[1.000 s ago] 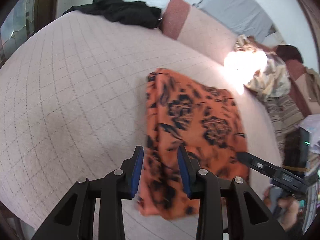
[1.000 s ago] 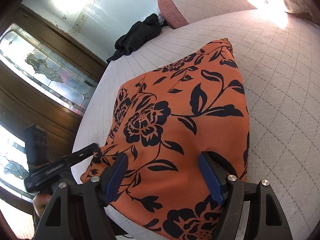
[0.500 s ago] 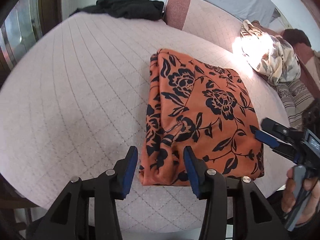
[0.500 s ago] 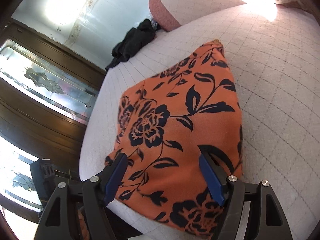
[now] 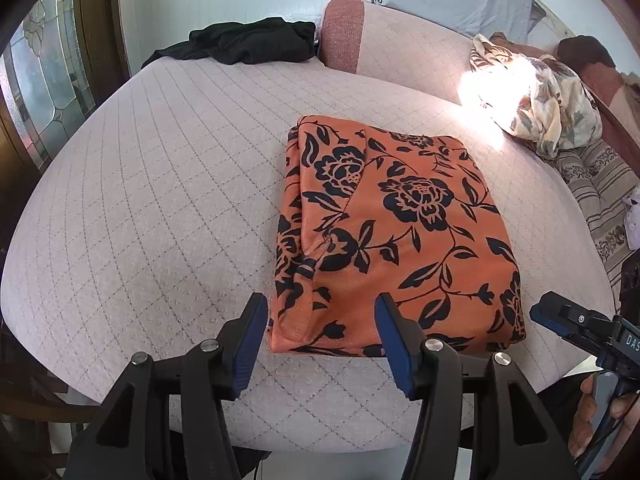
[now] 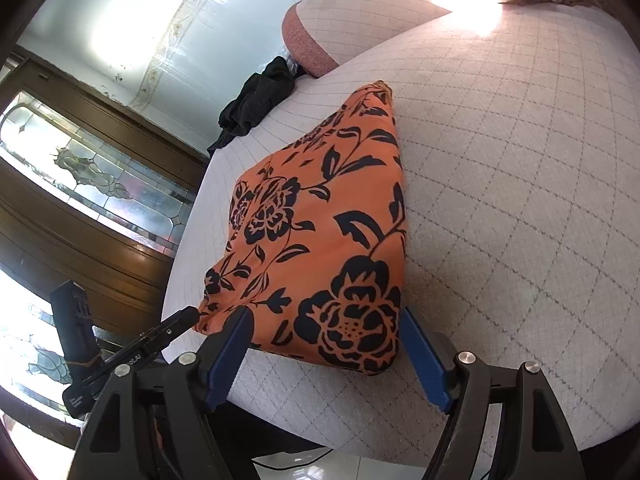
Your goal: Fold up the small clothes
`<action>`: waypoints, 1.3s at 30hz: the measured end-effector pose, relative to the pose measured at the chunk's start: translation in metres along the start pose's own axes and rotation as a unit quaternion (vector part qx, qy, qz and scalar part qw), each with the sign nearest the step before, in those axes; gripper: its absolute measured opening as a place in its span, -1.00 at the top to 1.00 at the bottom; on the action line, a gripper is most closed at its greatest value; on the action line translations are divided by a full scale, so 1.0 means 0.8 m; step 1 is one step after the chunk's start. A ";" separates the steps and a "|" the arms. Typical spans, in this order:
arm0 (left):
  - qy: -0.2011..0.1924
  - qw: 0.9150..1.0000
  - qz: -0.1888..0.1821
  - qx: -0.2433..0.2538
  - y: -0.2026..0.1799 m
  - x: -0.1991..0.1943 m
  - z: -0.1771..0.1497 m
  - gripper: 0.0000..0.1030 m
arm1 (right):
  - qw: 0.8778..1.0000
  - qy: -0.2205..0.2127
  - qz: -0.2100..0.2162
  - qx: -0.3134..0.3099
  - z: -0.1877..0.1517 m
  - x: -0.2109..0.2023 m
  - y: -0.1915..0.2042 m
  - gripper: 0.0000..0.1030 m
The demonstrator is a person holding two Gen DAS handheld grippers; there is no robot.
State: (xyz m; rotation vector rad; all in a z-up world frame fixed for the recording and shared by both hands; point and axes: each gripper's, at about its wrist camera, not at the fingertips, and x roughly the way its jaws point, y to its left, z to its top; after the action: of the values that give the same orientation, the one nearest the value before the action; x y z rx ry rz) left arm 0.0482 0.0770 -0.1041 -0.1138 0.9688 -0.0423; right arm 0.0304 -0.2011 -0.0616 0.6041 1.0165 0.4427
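Observation:
An orange garment with a black flower print lies folded into a flat rectangle on the quilted pale bed; it also shows in the right wrist view. My left gripper is open and empty, just short of the garment's near left corner. My right gripper is open and empty at the garment's near right corner, at the bed edge. The right gripper also shows at the right of the left wrist view, and the left gripper at the left of the right wrist view.
A black garment lies at the far end of the bed beside a pink bolster. A floral cloth heap sits at the far right in sun glare. Wooden stained-glass doors stand left of the bed.
Both grippers have pulled back from the garment toward the bed's near edge. The left gripper has opened wider. The garment lies still and folded.

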 end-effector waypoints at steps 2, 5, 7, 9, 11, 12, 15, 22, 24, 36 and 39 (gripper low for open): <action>-0.003 1.000 0.000 -0.002 0.001 -0.002 0.000 -0.13 | 1.000 0.003 0.000 0.003 -0.002 0.001 -0.003 -0.52; -0.005 1.000 0.000 -0.002 0.005 -0.004 0.000 -0.16 | 1.000 0.006 0.000 0.004 -0.005 0.005 -0.003 -0.52; -0.007 1.000 0.002 -0.003 0.007 -0.002 0.000 -0.17 | 1.000 0.006 0.001 0.003 -0.005 0.007 -0.003 -0.52; -0.007 1.000 -0.002 -0.008 0.011 0.001 0.002 -0.18 | 1.000 0.003 0.001 0.002 -0.004 0.006 -0.003 -0.52; -0.014 1.000 -0.013 -0.020 0.020 0.001 0.007 -0.23 | 1.000 -0.002 0.003 0.004 -0.001 0.004 -0.003 -0.52; -0.018 0.999 -0.020 -0.028 0.026 0.001 0.010 -0.28 | 1.000 -0.008 0.003 0.004 0.001 0.001 -0.003 -0.52; -0.030 0.996 -0.045 -0.064 0.050 0.007 0.027 -0.52 | 1.000 -0.022 0.008 0.011 0.015 -0.007 -0.008 -0.59; 0.040 0.991 -0.108 -0.060 0.091 0.084 0.059 -0.53 | 0.998 -0.001 0.018 0.068 0.079 0.044 -0.034 -0.62; 0.055 0.991 -0.116 -0.043 0.081 0.100 0.057 -0.53 | 0.998 0.010 0.005 0.067 0.092 0.068 -0.034 -0.62; 0.032 0.987 -0.154 0.019 0.053 0.100 0.058 0.33 | 0.997 0.046 -0.031 -0.045 0.108 0.109 0.029 0.35; -0.007 0.985 -0.172 0.024 0.039 0.071 0.071 0.35 | 0.995 0.021 -0.033 -0.087 0.119 0.081 0.059 0.36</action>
State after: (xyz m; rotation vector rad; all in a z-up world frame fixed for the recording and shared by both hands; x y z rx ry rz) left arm 0.1265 0.1078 -0.1222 -0.2350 0.9241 -0.3814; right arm 0.1411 -0.1508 -0.0358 0.4054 1.0222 0.4817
